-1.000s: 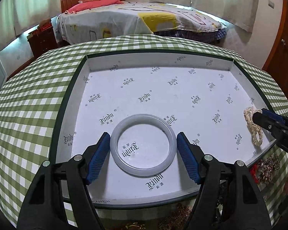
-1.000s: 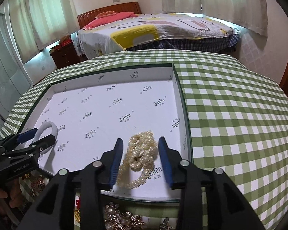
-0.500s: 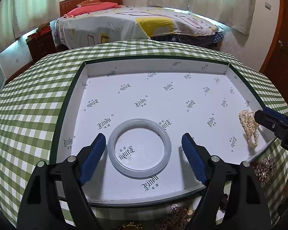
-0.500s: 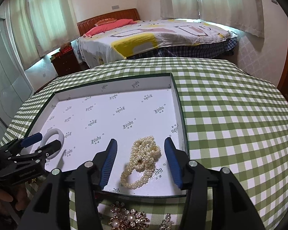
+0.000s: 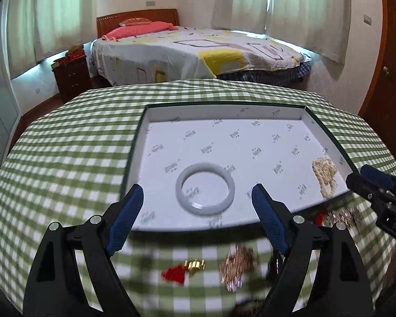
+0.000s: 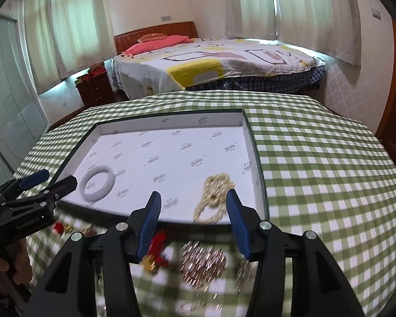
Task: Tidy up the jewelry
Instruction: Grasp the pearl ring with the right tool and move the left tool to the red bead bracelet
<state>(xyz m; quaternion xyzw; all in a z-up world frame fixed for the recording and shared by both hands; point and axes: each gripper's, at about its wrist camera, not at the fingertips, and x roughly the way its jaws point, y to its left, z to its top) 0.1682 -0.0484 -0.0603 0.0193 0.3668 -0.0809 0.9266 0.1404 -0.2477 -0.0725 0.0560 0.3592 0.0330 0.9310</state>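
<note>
A white bangle (image 5: 205, 189) lies in the shallow white tray (image 5: 224, 112) near its front left; it also shows in the right wrist view (image 6: 98, 183). A pearl necklace (image 6: 214, 195) lies heaped at the tray's front right, seen too in the left wrist view (image 5: 324, 175). My left gripper (image 5: 195, 219) is open and empty, held back over the tray's front rim. My right gripper (image 6: 194, 222) is open and empty, just short of the pearls. Loose jewelry lies on the cloth in front of the tray: a red and gold piece (image 5: 182, 270) and a sparkly brooch (image 6: 202, 264).
The tray (image 6: 171, 120) sits on a table with a green checked cloth (image 6: 316, 171). More small pieces (image 5: 338, 216) lie by the tray's front right corner. A bed (image 5: 198, 52) and a dark bedside cabinet (image 5: 71, 76) stand beyond the table.
Both grippers have opened wider and pulled back and up from the tray, leaving the bangle and the pearls lying in it. The loose jewelry in front of the tray has come into view.
</note>
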